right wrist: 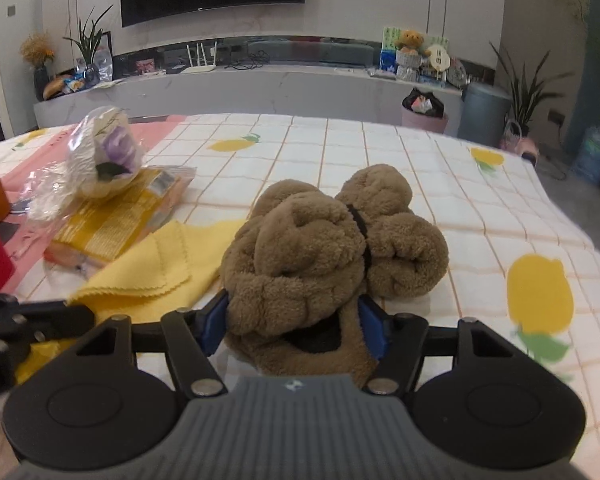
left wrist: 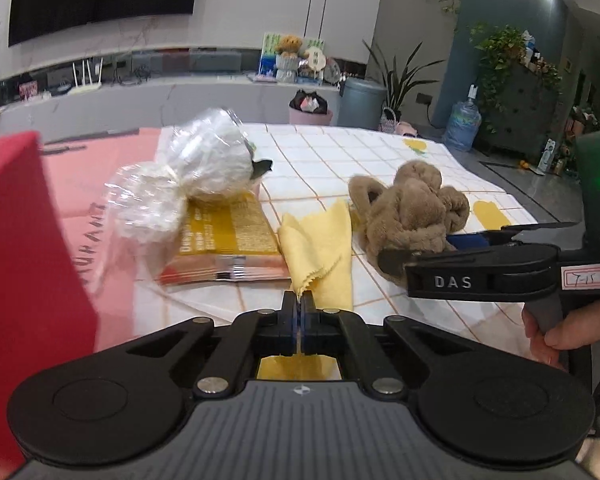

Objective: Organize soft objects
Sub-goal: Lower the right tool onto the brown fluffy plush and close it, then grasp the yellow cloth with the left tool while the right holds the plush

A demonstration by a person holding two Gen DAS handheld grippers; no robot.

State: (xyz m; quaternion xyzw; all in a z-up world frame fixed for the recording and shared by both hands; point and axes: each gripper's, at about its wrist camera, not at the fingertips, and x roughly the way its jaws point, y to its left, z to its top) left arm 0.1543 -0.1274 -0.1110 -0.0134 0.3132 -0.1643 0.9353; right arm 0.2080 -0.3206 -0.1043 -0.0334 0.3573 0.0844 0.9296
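A yellow cloth (left wrist: 320,240) lies folded on the checked tablecloth (left wrist: 340,152). My left gripper (left wrist: 299,300) is shut on its near corner. The cloth also shows in the right wrist view (right wrist: 152,264). A brown plush toy (right wrist: 324,248) lies to the cloth's right. My right gripper (right wrist: 294,316) has its blue-padded fingers (right wrist: 214,320) closed on the toy's near end. The toy (left wrist: 412,208) and the right gripper (left wrist: 472,240) also show in the left wrist view.
A plastic-wrapped white bundle (left wrist: 188,176) rests on a yellow snack packet (left wrist: 228,240) at the left. A red box (left wrist: 24,264) stands close at the far left. A pink mat (left wrist: 92,176) lies under them. The table edge (right wrist: 560,208) runs along the right.
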